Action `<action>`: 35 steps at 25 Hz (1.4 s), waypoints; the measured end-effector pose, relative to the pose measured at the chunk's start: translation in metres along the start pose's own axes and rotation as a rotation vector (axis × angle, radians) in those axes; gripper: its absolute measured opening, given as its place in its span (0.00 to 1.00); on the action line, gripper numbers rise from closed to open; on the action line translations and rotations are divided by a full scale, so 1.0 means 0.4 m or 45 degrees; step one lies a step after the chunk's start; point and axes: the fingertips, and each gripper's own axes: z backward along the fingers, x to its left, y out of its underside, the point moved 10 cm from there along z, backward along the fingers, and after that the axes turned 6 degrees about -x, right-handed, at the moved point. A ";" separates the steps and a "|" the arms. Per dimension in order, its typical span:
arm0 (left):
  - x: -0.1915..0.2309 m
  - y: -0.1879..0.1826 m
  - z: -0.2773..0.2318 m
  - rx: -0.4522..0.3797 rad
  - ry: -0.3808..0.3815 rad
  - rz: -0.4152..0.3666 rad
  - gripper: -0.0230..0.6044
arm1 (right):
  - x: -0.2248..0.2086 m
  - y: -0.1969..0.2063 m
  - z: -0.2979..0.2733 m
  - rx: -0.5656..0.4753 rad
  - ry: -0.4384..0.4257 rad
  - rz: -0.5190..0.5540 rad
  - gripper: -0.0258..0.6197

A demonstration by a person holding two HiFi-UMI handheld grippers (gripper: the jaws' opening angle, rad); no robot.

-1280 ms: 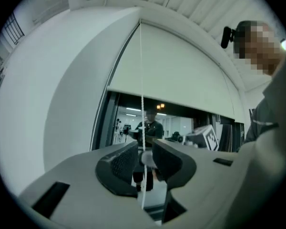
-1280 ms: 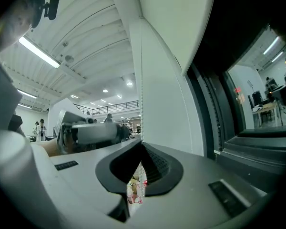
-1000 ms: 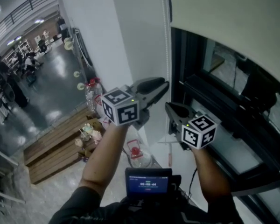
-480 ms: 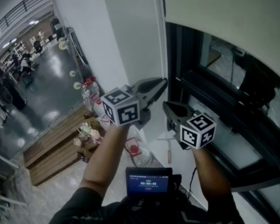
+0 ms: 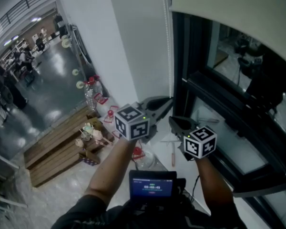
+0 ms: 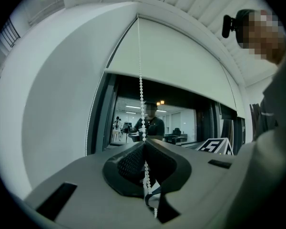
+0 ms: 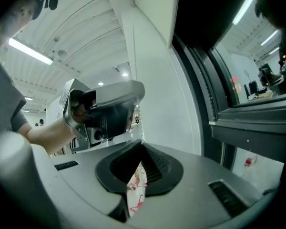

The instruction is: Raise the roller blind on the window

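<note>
Head view, and closest in a small screen (image 5: 152, 187) sits at the person's chest, with a white sill (image 5: 164, 149) just beyond it along the foot of the window (image 5: 229, 94). To the left the room drops away: wooden platform (image 5: 57, 147) on a glossy grey floor, clear bottles (image 5: 93, 95) against the white wall (image 5: 133, 42), people far off in the hall.

Count them up: two grippers, each with one marker cube, one roller blind, one bead chain.

Both forearms reach forward side by side, grippers roughly level, aimed at the window's left edge. The left gripper (image 5: 168, 100) sits slightly higher in the picture than the right gripper (image 5: 173, 121).

Left gripper view: its jaws have just been closing and now pinch the bead chain (image 6: 141, 94), which runs straight up from the tips to the blind's top corner and trails out below them.

Right gripper view: jaws pressed together, with the left gripper just beyond.

The roller blind (image 6: 171, 66) covers the upper part of the window; its bottom edge hangs above bare dark glass.
</note>
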 end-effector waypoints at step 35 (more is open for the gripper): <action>-0.049 0.069 0.042 0.054 0.079 0.004 0.04 | 0.077 -0.366 -0.014 -0.180 -0.115 0.241 0.07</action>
